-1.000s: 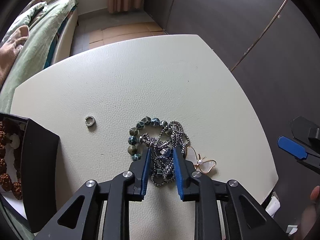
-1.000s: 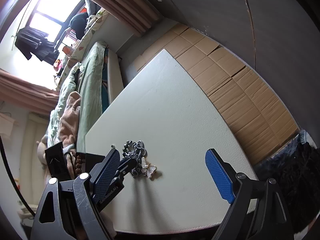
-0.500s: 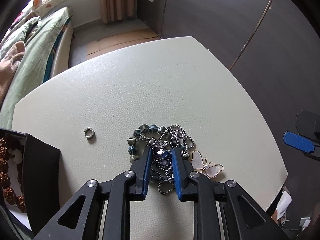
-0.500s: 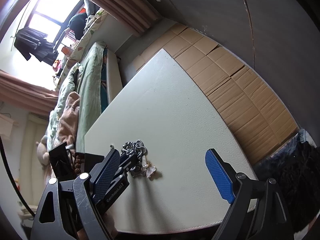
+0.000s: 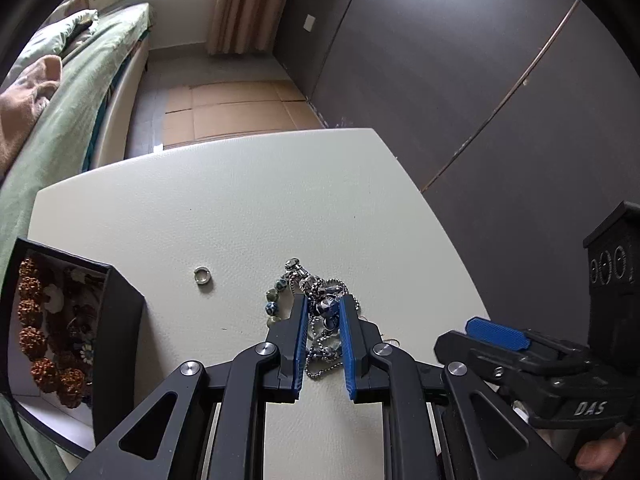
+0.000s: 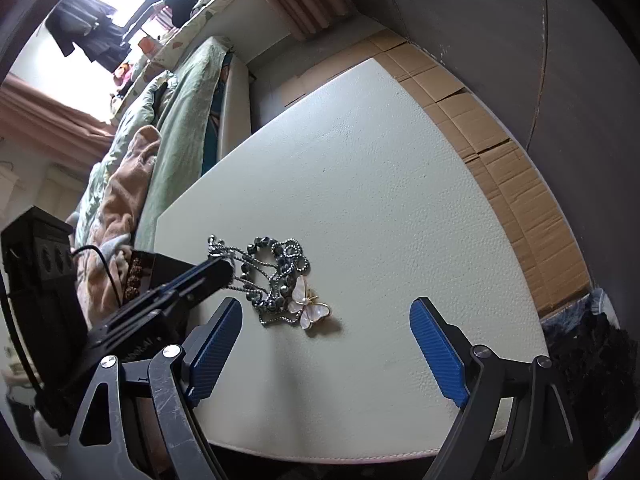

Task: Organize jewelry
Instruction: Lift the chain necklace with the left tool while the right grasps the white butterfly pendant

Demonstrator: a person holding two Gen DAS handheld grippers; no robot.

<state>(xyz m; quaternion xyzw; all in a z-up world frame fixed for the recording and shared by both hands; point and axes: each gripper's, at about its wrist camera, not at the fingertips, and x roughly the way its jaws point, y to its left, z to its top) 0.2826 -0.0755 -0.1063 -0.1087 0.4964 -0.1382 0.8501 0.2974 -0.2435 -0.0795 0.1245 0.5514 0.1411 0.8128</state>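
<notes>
Left wrist view, from the left edge: an open black jewelry box (image 5: pixel 116 320) stands on the white table (image 5: pixel 240 208), holding brown beaded pieces and small flower-shaped items. To its right a small silver ring (image 5: pixel 202 275) lies alone on the table surface, apart from the box and from the main pile. Further right sits a tangle of jewelry: a green-blue bead bracelet (image 5: pixel 274 304) curving along the left of the pile, and a silver ball-chain necklace (image 5: pixel 326 312) heaped over it. The left gripper (image 5: pixel 323 306) has its blue-padded fingers closed in on the chain tangle, pinching a blue-grey bead and chain strands between them; loops of chain hang down between the fingers toward the table. At the far right the right gripper (image 5: pixel 496 334) enters the view, one blue pad visible.

Right wrist view: the left gripper's black fingers meet the chain pile from the left. A butterfly pendant (image 6: pixel 308 308), pearly white with a gold rim, lies on the table touching the pile's right side. The right gripper (image 6: pixel 326 344) hovers above the table near the pendant, its fingers spread wide and holding nothing.
</notes>
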